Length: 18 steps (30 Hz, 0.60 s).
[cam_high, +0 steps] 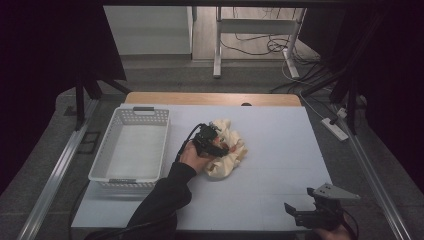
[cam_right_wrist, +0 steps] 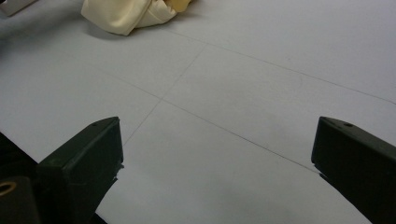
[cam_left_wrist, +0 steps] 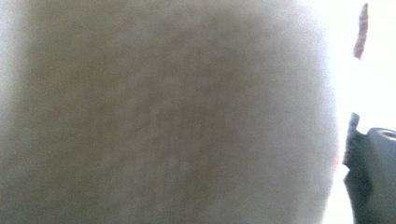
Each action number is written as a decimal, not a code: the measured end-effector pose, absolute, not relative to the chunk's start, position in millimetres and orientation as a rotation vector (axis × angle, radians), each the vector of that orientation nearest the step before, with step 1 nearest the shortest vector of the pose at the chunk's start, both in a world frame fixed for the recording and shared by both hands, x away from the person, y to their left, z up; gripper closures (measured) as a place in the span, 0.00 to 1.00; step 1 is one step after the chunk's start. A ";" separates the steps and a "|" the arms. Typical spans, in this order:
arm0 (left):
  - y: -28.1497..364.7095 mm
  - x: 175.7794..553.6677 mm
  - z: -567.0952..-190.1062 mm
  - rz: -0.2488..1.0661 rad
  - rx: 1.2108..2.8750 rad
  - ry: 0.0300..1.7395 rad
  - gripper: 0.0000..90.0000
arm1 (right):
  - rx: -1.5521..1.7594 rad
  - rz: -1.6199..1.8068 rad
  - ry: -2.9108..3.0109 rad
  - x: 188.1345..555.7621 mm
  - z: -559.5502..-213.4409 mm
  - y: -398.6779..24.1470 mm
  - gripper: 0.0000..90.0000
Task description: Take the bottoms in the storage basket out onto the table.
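Your left gripper is buried in the crumpled cream-yellow cloth at the middle of the pale grey table, just right of the white slotted plastic basket. In the left gripper view the cloth presses right against the lens, so you cannot tell how far the jaws stand apart or whether they pinch any fabric. That is the main risk: if you lift now, you may catch only a loose outer fold, and the bundle could unroll or slip out on the way. A snagged layer could also drag the heap across the table.

Your right gripper waits at the near right corner, jaws spread wide over bare table with nothing between them. From there the cloth lies well apart, up at the far left.
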<state>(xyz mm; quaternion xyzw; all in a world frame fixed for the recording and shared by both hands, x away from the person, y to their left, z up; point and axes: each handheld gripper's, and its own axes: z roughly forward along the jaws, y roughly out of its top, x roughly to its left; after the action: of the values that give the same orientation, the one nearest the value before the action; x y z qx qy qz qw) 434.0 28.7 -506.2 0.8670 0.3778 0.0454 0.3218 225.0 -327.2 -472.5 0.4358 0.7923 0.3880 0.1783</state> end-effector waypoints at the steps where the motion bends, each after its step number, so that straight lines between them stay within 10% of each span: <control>1: 29.0 433.8 -506.0 0.123 2.272 0.990 0.23 | 1.232 1.097 2.241 225.0 -472.5 -327.2 0.03; 18: 33.7 430.2 -500.1 0.131 2.242 0.946 0.05 | 1.232 1.096 2.242 225.1 -472.6 -327.0 0.03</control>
<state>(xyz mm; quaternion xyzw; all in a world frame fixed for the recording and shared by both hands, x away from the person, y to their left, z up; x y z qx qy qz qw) 430.2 33.7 -500.1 0.8635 0.3643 0.0505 0.3451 225.1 -327.0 -472.6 0.4354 0.7928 0.3874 0.1782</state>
